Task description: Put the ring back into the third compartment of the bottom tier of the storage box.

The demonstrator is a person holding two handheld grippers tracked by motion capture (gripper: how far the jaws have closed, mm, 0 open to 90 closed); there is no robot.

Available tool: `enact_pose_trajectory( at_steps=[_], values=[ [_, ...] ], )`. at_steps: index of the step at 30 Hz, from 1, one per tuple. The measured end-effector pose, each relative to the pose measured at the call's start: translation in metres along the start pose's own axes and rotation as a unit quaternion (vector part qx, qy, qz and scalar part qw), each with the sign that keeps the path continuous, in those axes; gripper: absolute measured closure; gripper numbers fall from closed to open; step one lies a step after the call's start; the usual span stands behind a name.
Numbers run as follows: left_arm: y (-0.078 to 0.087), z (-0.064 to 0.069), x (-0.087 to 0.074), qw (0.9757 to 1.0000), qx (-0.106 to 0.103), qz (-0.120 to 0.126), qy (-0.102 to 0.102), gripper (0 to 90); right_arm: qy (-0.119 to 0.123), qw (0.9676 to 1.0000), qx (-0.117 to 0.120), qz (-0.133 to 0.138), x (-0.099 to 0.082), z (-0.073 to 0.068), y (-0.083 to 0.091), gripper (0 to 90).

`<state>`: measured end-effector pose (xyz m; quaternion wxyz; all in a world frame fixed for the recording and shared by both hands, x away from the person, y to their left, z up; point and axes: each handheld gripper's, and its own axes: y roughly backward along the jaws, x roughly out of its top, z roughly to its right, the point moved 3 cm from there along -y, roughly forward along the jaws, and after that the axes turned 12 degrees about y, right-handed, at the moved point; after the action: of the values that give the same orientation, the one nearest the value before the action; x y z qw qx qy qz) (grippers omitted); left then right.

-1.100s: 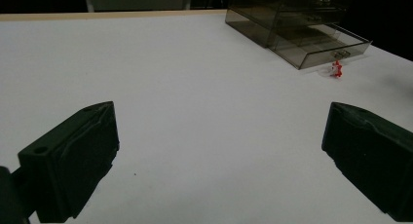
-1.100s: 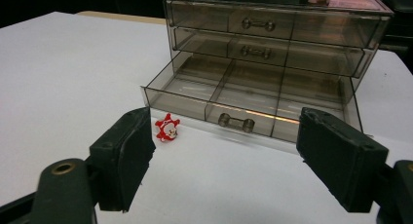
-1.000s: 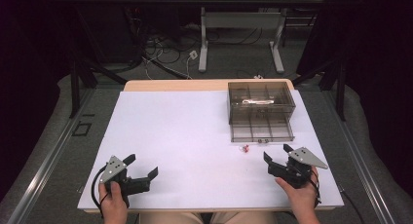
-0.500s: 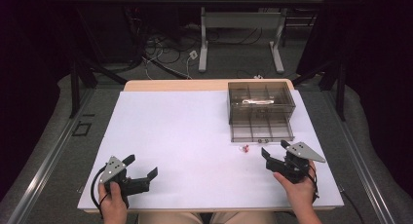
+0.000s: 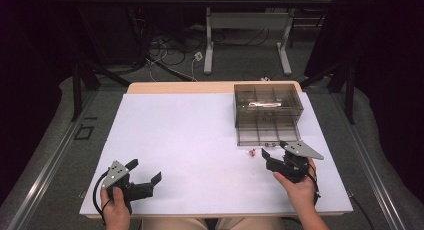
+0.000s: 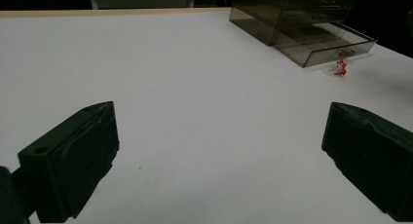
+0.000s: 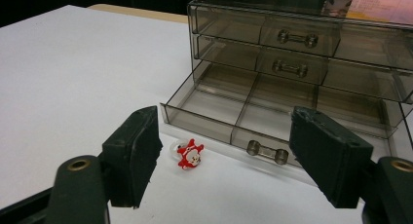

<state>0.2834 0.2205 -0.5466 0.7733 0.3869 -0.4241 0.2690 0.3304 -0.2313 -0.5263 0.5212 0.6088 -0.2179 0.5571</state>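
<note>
Right gripper (image 7: 224,158) jaws apart, just been narrowing, nothing between; left gripper (image 6: 219,160) wide open, idle. Risk: red ring (image 7: 189,154) at 11 o'clock skids against open drawer (image 7: 272,112) if jaws land off-centre.

A wooden-edged table (image 5: 180,87) takes up the middle of the high view, almost wholly covered by a white sheet (image 5: 190,140) that leaves a strip of bare wood along the far edge. At the upper right of the sheet stands a smoky transparent drawer box (image 5: 267,102), its bottom drawer (image 5: 267,135) pulled out toward the lower edge of the frame and resting over the sheet. Just below the drawer's front left corner, in the centre right of the frame, a small red-and-white figure (image 5: 252,151) lies on the sheet, near the drawer but apart from it.
</note>
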Motion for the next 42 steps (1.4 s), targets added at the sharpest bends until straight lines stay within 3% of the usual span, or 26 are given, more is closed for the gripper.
enact_pose_trajectory(
  at_steps=[23, 34, 42],
  values=[
    [0.0, 0.0, 0.0, 1.0, -0.001, 0.0, 0.005, 0.2, 0.003, 0.9998, 0.01, -0.018, 0.002, -0.008, -0.025, 30.0],
    [0.0, -0.001, 0.0, 1.0, -0.002, -0.001, 0.007, 0.3, 0.002, 0.9989, 0.02, -0.041, -0.001, -0.013, -0.036, 36.3],
    [-0.001, -0.001, -0.001, 0.9999, -0.002, -0.003, 0.012, 0.2, -0.012, 0.9976, 0.025, -0.063, -0.005, -0.016, -0.043, 37.6]
  ],
)
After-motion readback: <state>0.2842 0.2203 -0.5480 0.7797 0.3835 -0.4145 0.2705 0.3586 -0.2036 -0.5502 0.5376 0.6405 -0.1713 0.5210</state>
